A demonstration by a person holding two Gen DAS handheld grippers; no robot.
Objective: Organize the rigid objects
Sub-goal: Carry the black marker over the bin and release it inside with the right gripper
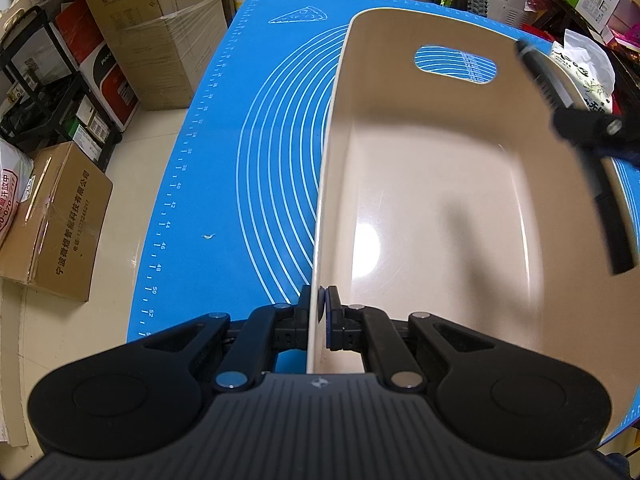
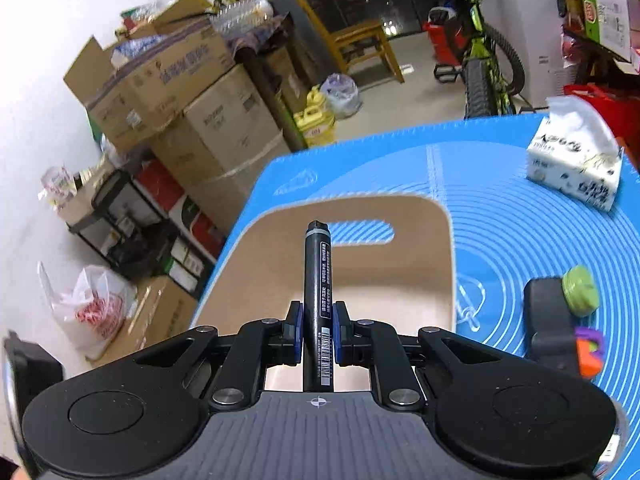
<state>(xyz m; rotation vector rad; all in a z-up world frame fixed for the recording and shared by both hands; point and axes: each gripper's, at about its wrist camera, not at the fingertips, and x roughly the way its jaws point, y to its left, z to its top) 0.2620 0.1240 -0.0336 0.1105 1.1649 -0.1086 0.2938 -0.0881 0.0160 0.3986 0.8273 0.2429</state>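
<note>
The left gripper (image 1: 319, 312) is clamped on the near wall of a beige bin (image 1: 440, 200): its 2 fingers sit one on each side of the thin rim, the blue pad of the inner finger pressed flat against the inside face. The bin stands on a blue baking mat (image 1: 248, 168), and an oval handle slot is cut through its far wall, the mat's white rings showing through it.

The right gripper (image 2: 317, 322) is clenched around a black marker (image 2: 319, 280). The marker lies squarely between the 2 blue pads (image 2: 295, 330), gripped around its lower half, with its barcoded tail running back toward the gripper body. Its long axis follows the fingers straight forward, and the capped tip points away from the camera, toward the bin's far wall and its handle slot (image 2: 362, 232). The marker is held in the air over the open bin (image 2: 432, 280), touching nothing but the pads. From the left wrist view it appears blurred at the right, slanting above the bin's right rim.

On the mat to the right of the bin lie a green cap-like piece (image 2: 581, 291) and a purple and orange block (image 2: 590, 350), both beside a black object I cannot identify. A tissue pack (image 2: 576, 164) sits further back
</note>
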